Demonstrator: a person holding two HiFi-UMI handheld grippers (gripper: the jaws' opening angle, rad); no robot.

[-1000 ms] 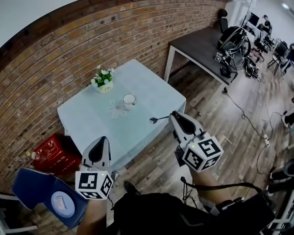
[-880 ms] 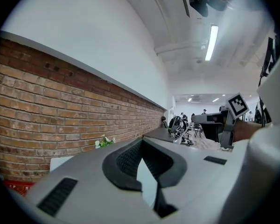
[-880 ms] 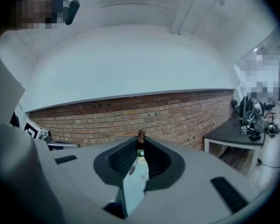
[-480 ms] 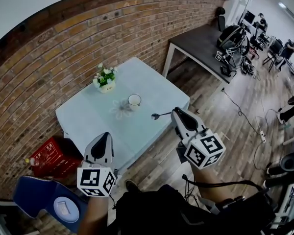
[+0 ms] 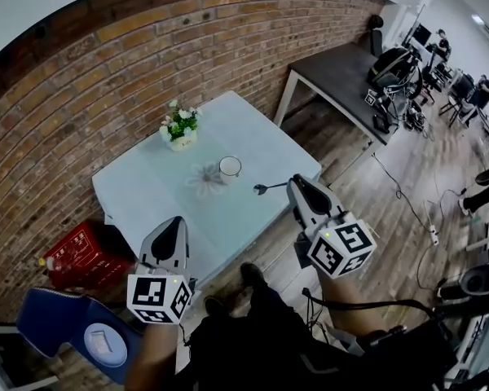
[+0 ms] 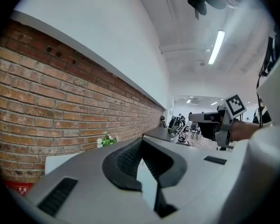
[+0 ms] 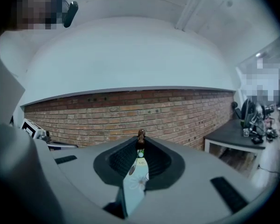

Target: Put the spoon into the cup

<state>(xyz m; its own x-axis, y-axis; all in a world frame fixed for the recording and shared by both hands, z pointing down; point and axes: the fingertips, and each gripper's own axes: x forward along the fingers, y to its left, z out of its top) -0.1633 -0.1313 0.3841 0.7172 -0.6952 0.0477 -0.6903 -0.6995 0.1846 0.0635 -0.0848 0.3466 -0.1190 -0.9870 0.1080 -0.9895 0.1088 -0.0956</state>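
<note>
Right tool [image 5: 292, 182]: closed on the spoon [image 5: 267, 188]. The jaws clamp the handle near its end. The rest of the spoon projects ahead of the jaw tips, roughly level, with its bowl farthest from the tool. The right gripper view confirms that the pads pinch the handle, with the brownish end showing just past the tips.

Left tool [image 5: 176, 221]: jaws drawn together at the tips, with nothing between them. It hangs over the near left edge of the surface [image 5: 253, 141], well apart from the right tool.

Spoon location: in the air over the near right part of the pale blue surface. It does not touch the surface and is clear of the cup [image 5: 230, 168].

Cup: white and upright, standing near the middle of the surface. It lies beyond the spoon's bowl, to the left in the head view.

Other items on the surface: a flower-shaped mat [image 5: 200, 176] lies flat just beside the cup on its left. A small pot of flowers [image 5: 182, 129] stands farther back, toward the brick wall [image 5: 147, 63].

Surroundings: a red crate [image 5: 85, 255] sits on the floor by the wall, to the left of the surface.
</note>
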